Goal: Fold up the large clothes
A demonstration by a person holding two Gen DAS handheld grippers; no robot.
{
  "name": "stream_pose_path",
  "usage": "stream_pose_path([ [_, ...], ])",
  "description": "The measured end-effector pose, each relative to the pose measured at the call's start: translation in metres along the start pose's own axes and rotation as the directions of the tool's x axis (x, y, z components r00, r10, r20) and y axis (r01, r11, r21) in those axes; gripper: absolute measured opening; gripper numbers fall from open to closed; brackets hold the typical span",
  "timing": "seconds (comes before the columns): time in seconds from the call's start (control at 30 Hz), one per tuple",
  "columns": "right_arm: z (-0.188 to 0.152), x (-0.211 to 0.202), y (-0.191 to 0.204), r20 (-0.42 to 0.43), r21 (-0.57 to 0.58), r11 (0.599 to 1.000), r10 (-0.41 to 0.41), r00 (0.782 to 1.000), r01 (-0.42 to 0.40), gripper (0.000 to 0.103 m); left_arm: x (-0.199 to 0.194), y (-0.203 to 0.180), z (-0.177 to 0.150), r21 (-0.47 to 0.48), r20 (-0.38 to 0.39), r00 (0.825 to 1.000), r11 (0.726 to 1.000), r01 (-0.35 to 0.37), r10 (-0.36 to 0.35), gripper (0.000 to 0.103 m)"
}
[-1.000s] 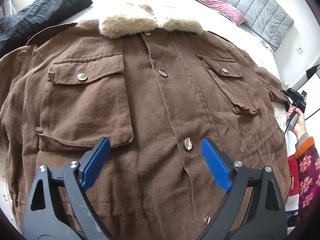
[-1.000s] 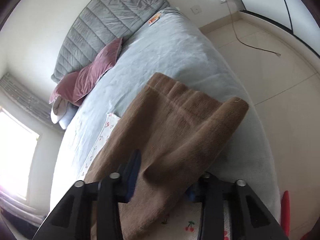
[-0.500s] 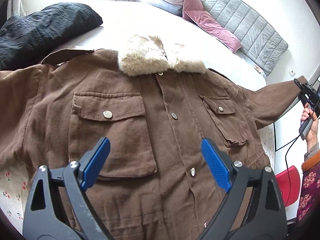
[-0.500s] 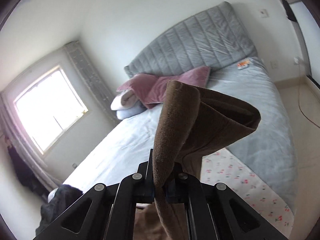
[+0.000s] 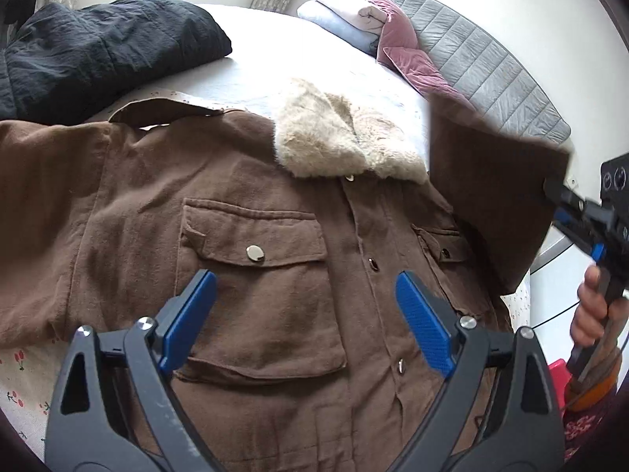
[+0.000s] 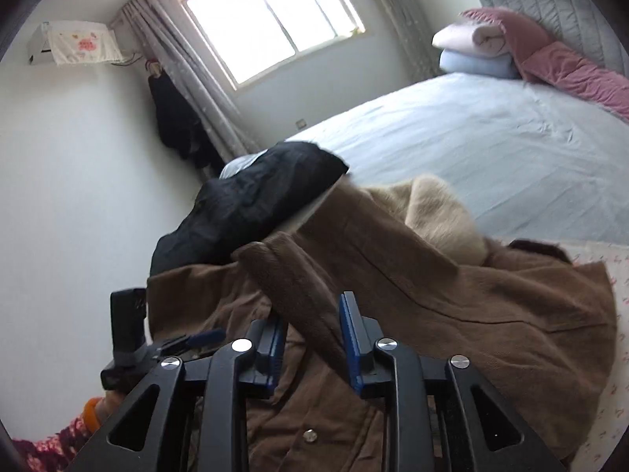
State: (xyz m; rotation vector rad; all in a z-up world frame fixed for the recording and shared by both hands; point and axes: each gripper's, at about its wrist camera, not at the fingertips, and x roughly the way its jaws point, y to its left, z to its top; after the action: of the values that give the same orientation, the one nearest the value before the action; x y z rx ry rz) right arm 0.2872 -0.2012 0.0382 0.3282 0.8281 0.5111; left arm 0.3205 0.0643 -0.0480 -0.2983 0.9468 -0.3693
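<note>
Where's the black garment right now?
Left wrist view, upper left: black garment bunched on the bed, just beyond the brown jacket shoulder, left of the fur collar.

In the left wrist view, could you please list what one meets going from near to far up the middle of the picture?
Left gripper → chest pocket of the brown jacket → fur collar → bed sheet → pillows.

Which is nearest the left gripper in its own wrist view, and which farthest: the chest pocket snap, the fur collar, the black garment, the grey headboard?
From the left gripper:
1. Chest pocket snap, just ahead between the fingers.
2. Fur collar, farther up, centre-right.
3. Black garment, upper left on the bed.
4. Grey headboard, upper right, behind the pillows.
</note>
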Motion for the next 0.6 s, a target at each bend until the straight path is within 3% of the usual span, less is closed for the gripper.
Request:
stream_pose_path([
  [0.07, -0.014, 0.014, -0.004, -0.032, 0.024, 0.999, 0.029, 0.999, -0.028, 0.047, 0.007, 0.007, 0.002, -0.025, -0.012, 1.0, 1.0, -0.011, 0.01, 0.092],
  [0.13, -0.021, 0.011, -0.017, -0.009, 0.043, 0.999, 0.028, 1.0, -0.028, 0.053, 0.014, 0.01, 0.005, -0.039, -0.02, 1.0, 0.999, -0.01, 0.009, 0.092],
  [0.2, -0.025, 0.002, -0.035, 0.033, 0.083, 0.996, -0.02, 0.999, 0.017, 0.056, 0.023, 0.007, 0.009, -0.036, -0.027, 1.0, 0.999, -0.006, 0.005, 0.091],
  [0.27, -0.029, -0.01, -0.061, 0.065, 0.144, 0.983, -0.12, 0.991, 0.11, 0.056, 0.034, -0.004, 0.013, -0.015, -0.036, 0.999, 1.0, -0.007, 0.006, 0.083],
  [0.4, -0.044, -0.045, -0.116, 0.145, 0.267, 0.932, -0.292, 0.945, 0.247, 0.056, 0.068, -0.042, 0.017, 0.078, -0.061, 0.998, 0.997, -0.016, 0.021, 0.071],
  [0.6, -0.085, -0.089, -0.179, 0.182, 0.431, 0.822, -0.484, 0.856, 0.373, 0.056, 0.122, -0.071, 0.022, 0.2, -0.083, 0.987, 0.972, -0.12, 0.139, 0.031],
])
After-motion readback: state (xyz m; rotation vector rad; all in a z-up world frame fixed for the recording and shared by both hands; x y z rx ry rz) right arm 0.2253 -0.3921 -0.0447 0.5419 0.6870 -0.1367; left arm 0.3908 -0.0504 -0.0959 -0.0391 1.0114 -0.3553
